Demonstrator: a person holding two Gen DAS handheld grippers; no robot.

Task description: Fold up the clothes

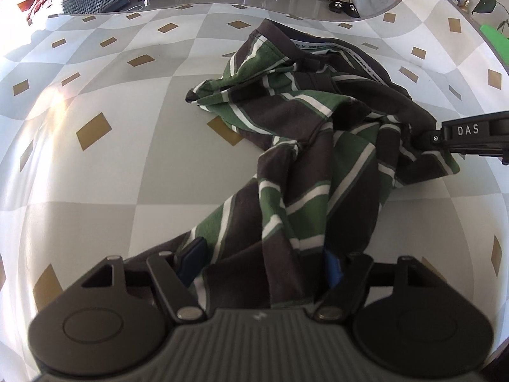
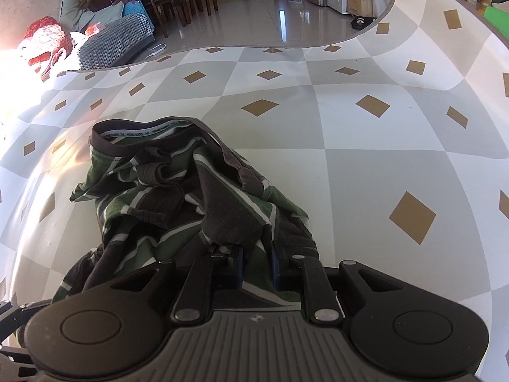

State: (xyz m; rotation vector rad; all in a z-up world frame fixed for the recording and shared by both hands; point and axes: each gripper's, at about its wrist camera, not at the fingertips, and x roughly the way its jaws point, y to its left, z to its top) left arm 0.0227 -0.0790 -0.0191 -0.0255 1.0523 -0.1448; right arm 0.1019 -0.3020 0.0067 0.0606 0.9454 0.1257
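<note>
Both grippers clench the crumpled striped shirt (image 1: 305, 146) lying on the checked surface (image 1: 127, 102): the left gripper (image 1: 261, 267) on a wide bunch, the right gripper (image 2: 257, 264) pinching a thin fold. The step probably wants them drawn apart evenly to spread it flat. The shirt's collar (image 2: 140, 133) points away; its long axis runs near-to-far.

We see our left gripper (image 1: 261, 264) with a bunched fold of the striped green garment (image 1: 305, 146) between its jaws. The cloth trails across the checked surface (image 1: 111, 165) to the right gripper (image 1: 428, 137), which pinches its far edge.
</note>
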